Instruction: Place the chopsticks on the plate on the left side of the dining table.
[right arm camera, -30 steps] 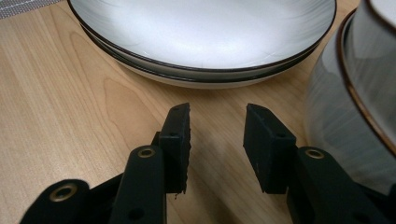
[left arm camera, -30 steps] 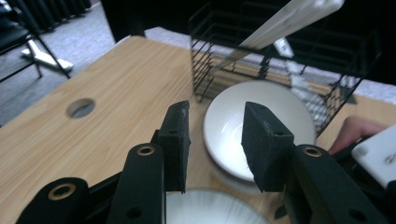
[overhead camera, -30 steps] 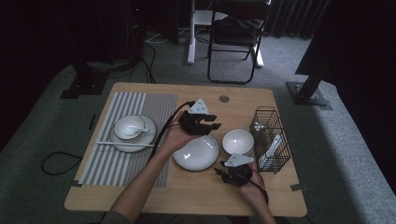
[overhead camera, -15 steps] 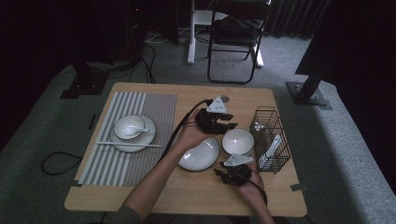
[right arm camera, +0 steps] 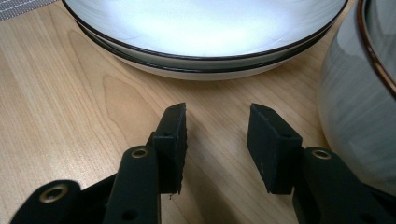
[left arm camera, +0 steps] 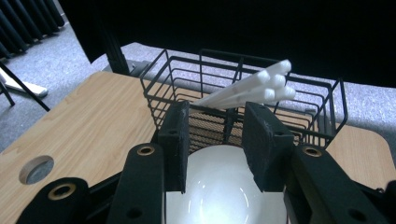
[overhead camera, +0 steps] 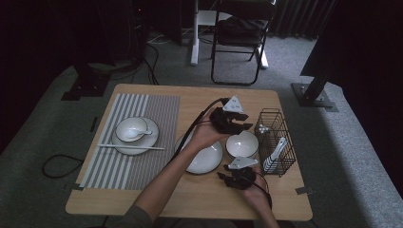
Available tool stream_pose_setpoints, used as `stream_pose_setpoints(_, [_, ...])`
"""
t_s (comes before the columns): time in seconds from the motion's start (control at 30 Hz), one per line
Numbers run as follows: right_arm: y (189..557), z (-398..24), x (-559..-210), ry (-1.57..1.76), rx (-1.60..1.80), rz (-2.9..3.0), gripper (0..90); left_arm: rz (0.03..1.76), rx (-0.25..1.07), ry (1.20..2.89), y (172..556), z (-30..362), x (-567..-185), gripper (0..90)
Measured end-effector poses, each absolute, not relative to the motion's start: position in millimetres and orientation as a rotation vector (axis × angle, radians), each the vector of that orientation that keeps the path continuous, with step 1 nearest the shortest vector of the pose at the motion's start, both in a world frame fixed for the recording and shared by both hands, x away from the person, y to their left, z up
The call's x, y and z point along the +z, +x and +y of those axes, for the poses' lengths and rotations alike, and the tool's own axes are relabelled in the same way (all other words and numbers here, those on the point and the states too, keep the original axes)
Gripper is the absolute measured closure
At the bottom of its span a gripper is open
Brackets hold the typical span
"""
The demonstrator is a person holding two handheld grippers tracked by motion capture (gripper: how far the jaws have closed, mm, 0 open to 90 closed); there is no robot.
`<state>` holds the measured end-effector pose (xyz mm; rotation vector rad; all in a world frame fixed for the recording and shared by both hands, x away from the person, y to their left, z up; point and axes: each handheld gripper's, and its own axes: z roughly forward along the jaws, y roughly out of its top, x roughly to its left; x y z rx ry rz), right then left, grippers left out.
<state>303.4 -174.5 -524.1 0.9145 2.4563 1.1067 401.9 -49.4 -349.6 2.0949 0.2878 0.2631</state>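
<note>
Over small bowl: left gripper (overhead camera: 243, 122), jaws spread, empty.
Small bowl (overhead camera: 242, 143): 9 o'clock of wire basket (overhead camera: 274, 142).
Right gripper (right arm camera: 217, 135): jaws just opening, empty, plate (right arm camera: 205, 32) at 12 o'clock.

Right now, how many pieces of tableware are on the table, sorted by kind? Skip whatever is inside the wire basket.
Plates: 2, the one on the mat and the bare one
Bowls: 2, one on the mat plate, one by the basket
Spoons: 1, in the mat bowl
Chopstick pairs: 1
Total: 6
</note>
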Motion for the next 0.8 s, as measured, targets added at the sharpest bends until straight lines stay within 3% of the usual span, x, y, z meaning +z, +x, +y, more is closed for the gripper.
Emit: stream_pose_setpoints(0.8, [303.2,-175.0,-525.1,0.915,1.126,2.455,56.0,0.225,0.246,2.089,397.9,-76.6,-336.4,63.0])
